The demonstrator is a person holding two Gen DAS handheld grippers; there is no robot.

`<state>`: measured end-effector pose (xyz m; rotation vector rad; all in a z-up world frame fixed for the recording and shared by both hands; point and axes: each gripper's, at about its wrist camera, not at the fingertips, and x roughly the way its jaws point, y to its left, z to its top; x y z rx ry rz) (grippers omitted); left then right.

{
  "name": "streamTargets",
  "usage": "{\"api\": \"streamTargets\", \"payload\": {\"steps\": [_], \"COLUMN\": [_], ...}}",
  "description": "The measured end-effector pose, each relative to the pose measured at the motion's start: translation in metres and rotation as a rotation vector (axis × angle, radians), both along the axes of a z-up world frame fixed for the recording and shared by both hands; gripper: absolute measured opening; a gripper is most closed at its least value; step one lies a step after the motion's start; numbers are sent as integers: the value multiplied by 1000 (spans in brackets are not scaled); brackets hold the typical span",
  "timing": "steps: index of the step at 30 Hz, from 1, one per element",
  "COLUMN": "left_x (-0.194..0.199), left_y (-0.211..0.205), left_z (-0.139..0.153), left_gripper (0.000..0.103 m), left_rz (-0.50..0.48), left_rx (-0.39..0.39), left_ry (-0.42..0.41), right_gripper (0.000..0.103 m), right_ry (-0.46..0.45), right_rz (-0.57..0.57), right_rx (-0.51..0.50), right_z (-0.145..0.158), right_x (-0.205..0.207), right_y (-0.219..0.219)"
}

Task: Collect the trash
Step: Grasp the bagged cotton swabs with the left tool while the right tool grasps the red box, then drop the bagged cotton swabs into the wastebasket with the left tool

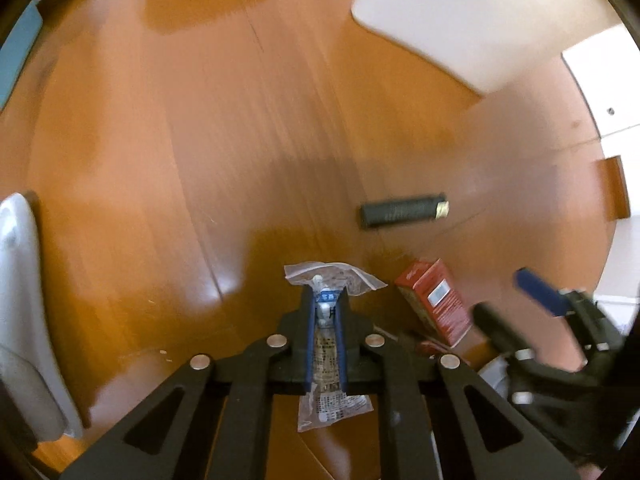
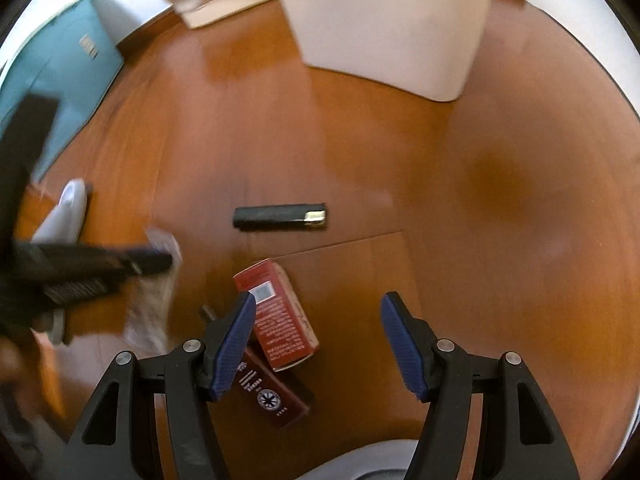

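Trash lies scattered on a wooden floor [image 2: 500, 184], and only one piece looks dealt with so far. The left gripper [image 1: 325, 300] has its jaws clenched on a clear plastic wrapper [image 1: 334, 278], which sticks out crumpled past the fingertips and hangs down behind them; it appears lifted off the boards, though the blur makes that hard to confirm. In the right wrist view the same wrapper shows as a pale smear at the left gripper's tip.

Three pieces are left on the floor. A red carton [image 2: 280, 316] lies tilted, resting partly on a darker maroon box [image 2: 268, 392]. A black lighter [image 2: 280, 216] with a brass-coloured end lies flat, apart from the cartons and farther from the camera. The right gripper [image 2: 318, 348] hangs over the red carton with its jaws released and nothing between the pads; the left pad overlaps the carton's edge in the picture, but whether it touches I cannot tell.

A white bin [image 2: 384, 28] stands beyond the lighter, well apart from all the litter. Nothing can be seen inside it from here. By my reading the job is at an early stage: one wrapper in hand and not yet dropped, the red carton likely next, with the maroon box and lighter to follow.
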<state>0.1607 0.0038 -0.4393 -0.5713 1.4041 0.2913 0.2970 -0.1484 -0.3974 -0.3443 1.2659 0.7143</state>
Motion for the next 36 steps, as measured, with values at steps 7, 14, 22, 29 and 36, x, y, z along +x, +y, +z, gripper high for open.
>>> {"api": "streamTargets", "payload": {"steps": [7,14,22,29,36], "left_x": [-12,8,34,110,214], "left_y": [17,19,21,48,39], "left_z": [20,47,91,233,363], "left_gripper": [8,8,8,8,8], "left_rz": [16,-24,-147,-166,-247], "left_rx": [6,17,142,257,269], "left_ry": [-32,-47,-91,-414,-734], "right_gripper": [68,47,31,31,31], "right_ry": [-16,-29,-66,-94,-79], "right_rz": [153,270,171,-67,-149], "right_rx": [-52,-138,-80,45,-17], "right_z": [-20,-47,-30,5,5], "right_x": [-9,-14,-9,19,38], "right_y": [35,59,50,5,-15]}}
